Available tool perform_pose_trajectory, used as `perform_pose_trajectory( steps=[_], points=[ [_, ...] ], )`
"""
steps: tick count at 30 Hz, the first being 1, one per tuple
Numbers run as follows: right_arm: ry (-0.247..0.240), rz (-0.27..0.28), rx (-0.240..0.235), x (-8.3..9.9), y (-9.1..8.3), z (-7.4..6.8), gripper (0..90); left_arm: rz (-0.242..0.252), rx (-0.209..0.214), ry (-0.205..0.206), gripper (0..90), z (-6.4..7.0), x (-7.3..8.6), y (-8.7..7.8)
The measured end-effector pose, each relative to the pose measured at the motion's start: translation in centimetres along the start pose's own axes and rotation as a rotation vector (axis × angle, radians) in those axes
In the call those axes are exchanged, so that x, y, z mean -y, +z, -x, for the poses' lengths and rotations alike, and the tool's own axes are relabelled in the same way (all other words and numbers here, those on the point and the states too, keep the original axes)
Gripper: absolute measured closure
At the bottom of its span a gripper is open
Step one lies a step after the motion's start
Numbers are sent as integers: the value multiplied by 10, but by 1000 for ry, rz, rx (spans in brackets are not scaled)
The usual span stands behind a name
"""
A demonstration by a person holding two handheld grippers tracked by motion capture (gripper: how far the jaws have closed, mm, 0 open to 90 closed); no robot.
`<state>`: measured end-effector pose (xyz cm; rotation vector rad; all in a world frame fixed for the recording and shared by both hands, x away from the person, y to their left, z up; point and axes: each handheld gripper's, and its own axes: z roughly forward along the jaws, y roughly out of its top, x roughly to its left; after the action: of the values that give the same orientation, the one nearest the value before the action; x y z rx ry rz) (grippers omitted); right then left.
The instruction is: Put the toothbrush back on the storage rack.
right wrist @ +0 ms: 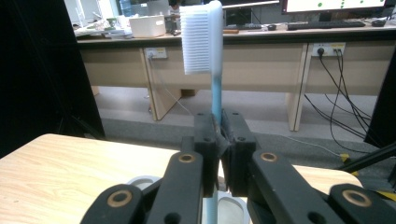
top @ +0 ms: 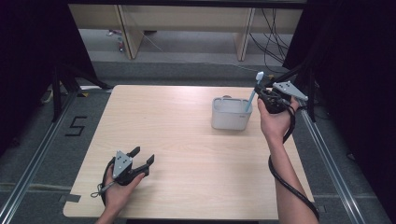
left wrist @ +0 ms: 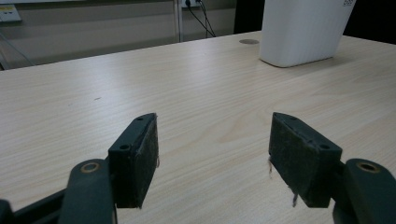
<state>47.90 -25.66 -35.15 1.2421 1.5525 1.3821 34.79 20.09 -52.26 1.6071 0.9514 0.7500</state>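
Toothbrush (right wrist: 212, 70) time: your right gripper (right wrist: 217, 140) has its fingers squeezed tight on the blue handle, and the white bristle head sticks straight up above them. In the high view you hold that toothbrush (top: 254, 91) over the far right part of the tabletop (top: 177, 140), with its lower end dipping into the white cup (top: 231, 114). The brush leans a little, top end toward your right hand (top: 275, 123). The cup stands upright on the tabletop, just beside your right gripper (top: 267, 97).

Your left gripper (top: 142, 156) rests low near the front left edge of the tabletop, well apart from the cup. Its fingers (left wrist: 135, 158) are spread wide with nothing between them. In the left gripper view you look across the bare wood at the white cup (left wrist: 303, 30), far off at the top right. A small round mark (left wrist: 248, 41) sits on the wood just beside the cup.
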Motion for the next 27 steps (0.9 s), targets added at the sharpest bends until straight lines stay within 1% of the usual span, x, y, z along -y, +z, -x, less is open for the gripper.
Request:
perform_pose_trajectory(
  steps=[2,3,6,7,9,11,13,14,15,16,18,19,20,21,23,24,25,27],
  points=[
    [-2,-2,5,0,0,1,860,-2,0,2,329,0,0,0],
    [11,-6,9,1,0,0,860,-2,0,3,329,0,0,0],
    [-2,-3,11,1,0,2,860,-2,0,3,329,0,0,0],
    [3,4,8,1,1,1,859,-2,0,2,329,0,0,0],
    [-5,-4,8,2,2,2,859,-2,0,0,329,0,0,0],
    [8,-1,12,4,3,1,859,-2,1,1,329,0,0,0],
    [-1,-8,13,6,5,2,859,-1,1,1,329,0,0,0],
    [3,-16,18,7,5,2,859,-1,1,0,329,0,0,0],
    [7,-24,12,7,6,2,859,-1,0,-1,329,0,0,0],
    [5,-15,13,9,8,3,859,-1,0,-2,329,0,0,0],
    [11,-26,21,10,8,2,859,-1,0,-1,329,0,0,0],
    [-3,-21,19,11,9,3,859,-1,0,-1,329,0,0,0],
    [13,-25,16,12,9,2,859,-1,1,0,329,0,0,0],
    [-2,-20,22,13,10,3,859,-1,1,0,329,0,0,0],
    [1,-36,18,15,10,3,859,-1,0,-1,329,0,0,0],
    [11,-34,22,16,11,3,859,0,0,-1,329,0,0,0],
    [5,-37,16,18,12,4,858,1,1,0,329,0,0,0],
    [8,-51,25,20,12,4,859,0,1,1,329,0,0,0]
  ],
)
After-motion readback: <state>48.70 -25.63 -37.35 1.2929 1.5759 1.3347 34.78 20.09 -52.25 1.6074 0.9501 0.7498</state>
